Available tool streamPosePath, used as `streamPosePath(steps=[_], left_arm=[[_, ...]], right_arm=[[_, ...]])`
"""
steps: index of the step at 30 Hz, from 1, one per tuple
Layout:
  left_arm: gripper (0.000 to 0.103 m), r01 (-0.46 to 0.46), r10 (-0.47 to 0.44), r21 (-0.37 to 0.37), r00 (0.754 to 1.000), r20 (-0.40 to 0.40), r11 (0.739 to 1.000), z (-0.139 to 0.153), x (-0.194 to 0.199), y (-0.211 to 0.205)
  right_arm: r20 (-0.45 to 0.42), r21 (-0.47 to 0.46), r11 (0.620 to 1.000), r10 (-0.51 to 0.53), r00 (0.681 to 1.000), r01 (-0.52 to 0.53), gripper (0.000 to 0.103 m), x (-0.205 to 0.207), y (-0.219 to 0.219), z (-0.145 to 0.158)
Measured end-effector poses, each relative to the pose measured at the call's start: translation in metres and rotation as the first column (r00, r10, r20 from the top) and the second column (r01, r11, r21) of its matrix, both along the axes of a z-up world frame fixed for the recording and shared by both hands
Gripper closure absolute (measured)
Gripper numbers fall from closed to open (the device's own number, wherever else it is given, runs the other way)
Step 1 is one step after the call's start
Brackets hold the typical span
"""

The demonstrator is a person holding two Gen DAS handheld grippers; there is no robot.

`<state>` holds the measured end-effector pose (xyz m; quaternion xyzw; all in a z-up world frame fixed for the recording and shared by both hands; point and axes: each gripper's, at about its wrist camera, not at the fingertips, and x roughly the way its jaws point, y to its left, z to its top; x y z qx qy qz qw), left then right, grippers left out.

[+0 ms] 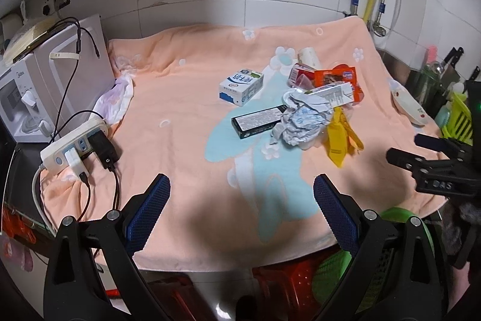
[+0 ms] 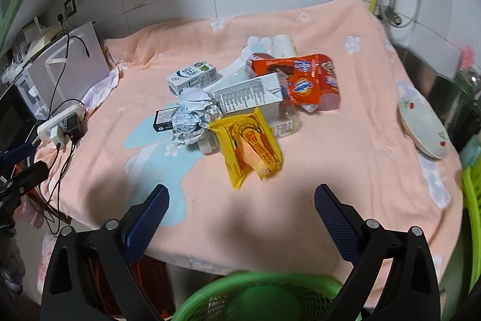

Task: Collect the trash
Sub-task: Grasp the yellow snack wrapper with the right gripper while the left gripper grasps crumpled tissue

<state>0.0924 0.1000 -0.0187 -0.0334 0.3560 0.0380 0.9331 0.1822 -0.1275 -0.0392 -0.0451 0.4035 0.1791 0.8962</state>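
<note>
Both grippers empty, jaws wide: left gripper point(image 1: 242, 194) hangs over the near part of the peach towel point(image 1: 186, 98), right gripper point(image 2: 242, 205) likewise, w/ the green mesh bin point(image 2: 255, 295) just below the table edge under it. Trash sits in a loose pile mid-towel, right of centre, well ahead of both. Nearest to right: yellow wrapper point(image 2: 251, 145), thin film, prob v. light and slippery; pinch a flat edge or corner, not the middle. Crumpled foil wad point(image 2: 192, 118) touching it: soft, crushes, any grab across the ball should hold. White carton point(image 2: 248, 95) lies on top of the pile, tilted; looks like stiff card, likely empty/light, take across the narrow faces. Milk box point(image 1: 242, 86) sits apart on the left side, same approach. Black flat box point(image 1: 258, 121) partly under the foil; rigid, low profile, grip the long edges. Orange-red snack bags point(image 2: 300, 80) at the back: glossy, will slide, pinch a seam. Paper cup point(image 1: 309, 56) on its side behind, thin wall, light squeeze only. Plate point(image 2: 424, 122) at right edge looks ceramic, prob not trash, avoid knocking.
</note>
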Motion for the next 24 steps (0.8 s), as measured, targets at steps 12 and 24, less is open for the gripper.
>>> streamPosePath(steps=[12,24], left_arm=[[0.008,0.068,-0.067,0.022,0.997,-0.028,0.997,-0.011,0.041,0.002],[0.008,0.203,-0.201,0.012,0.976,-0.084,0.979,-0.034,0.094,-0.019]], right_arm=[[-0.056,-0.079,0.996,0.025,0.998,-0.029,0.021,0.071,0.031,-0.039],[-0.155,-0.074,0.997,-0.016,0.988,0.004,0.054,0.108,0.031,-0.072]])
